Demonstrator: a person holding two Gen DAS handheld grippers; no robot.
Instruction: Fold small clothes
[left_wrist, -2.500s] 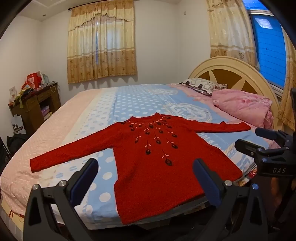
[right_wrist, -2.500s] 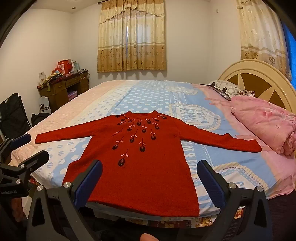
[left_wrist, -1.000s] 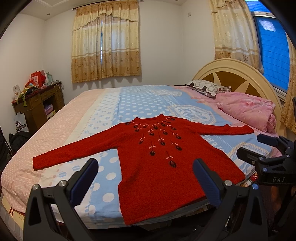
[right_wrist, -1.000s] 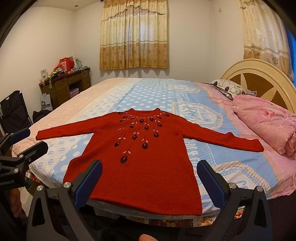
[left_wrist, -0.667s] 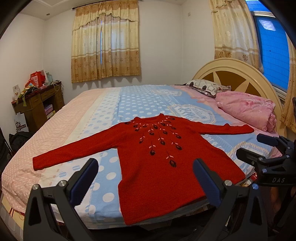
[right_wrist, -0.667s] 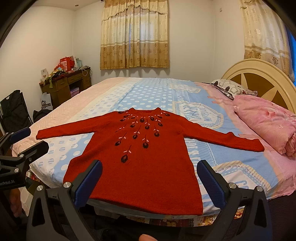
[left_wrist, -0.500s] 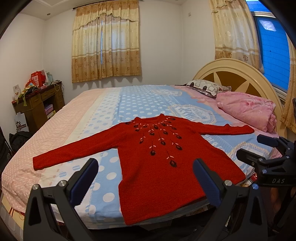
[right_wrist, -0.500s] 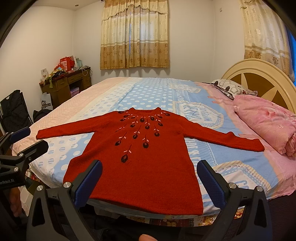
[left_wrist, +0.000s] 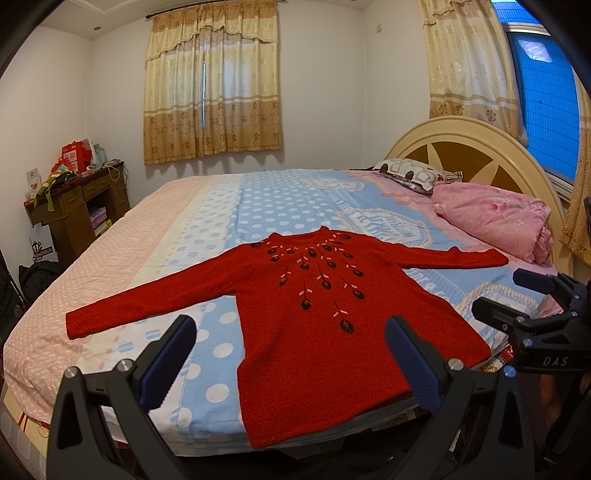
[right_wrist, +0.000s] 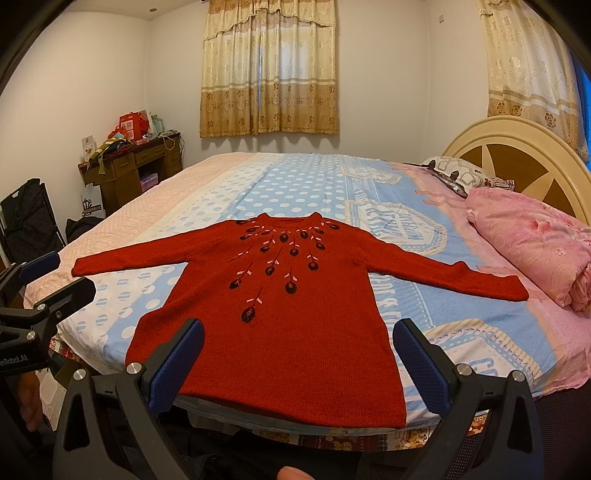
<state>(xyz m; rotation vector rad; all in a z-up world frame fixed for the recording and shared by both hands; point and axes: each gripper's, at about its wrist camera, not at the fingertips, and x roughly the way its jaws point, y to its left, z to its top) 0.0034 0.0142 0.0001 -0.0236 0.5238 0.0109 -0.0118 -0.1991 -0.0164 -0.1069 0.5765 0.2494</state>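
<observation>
A red knitted sweater (left_wrist: 317, 325) (right_wrist: 280, 317) with dark flower embroidery lies flat, front up, on the bed, both sleeves spread out sideways and its hem at the near edge. My left gripper (left_wrist: 291, 354) is held off the bed's near edge, level with the hem, open and empty. My right gripper (right_wrist: 299, 354) is also open and empty in front of the hem. Each gripper shows in the other's view: the right gripper (left_wrist: 517, 299) at the right, the left gripper (right_wrist: 48, 280) at the left. Neither touches the sweater.
The bed (left_wrist: 280, 199) has a blue dotted and pink sheet. A folded pink quilt (left_wrist: 495, 221) and a patterned pillow (left_wrist: 410, 175) lie by the cream headboard (left_wrist: 476, 147). A cluttered wooden desk (right_wrist: 129, 166) and a dark folding chair (right_wrist: 29, 218) stand at the left.
Both views have shifted only slightly since 2.5 s ago; the sweater lies as before and both grippers stay open.
</observation>
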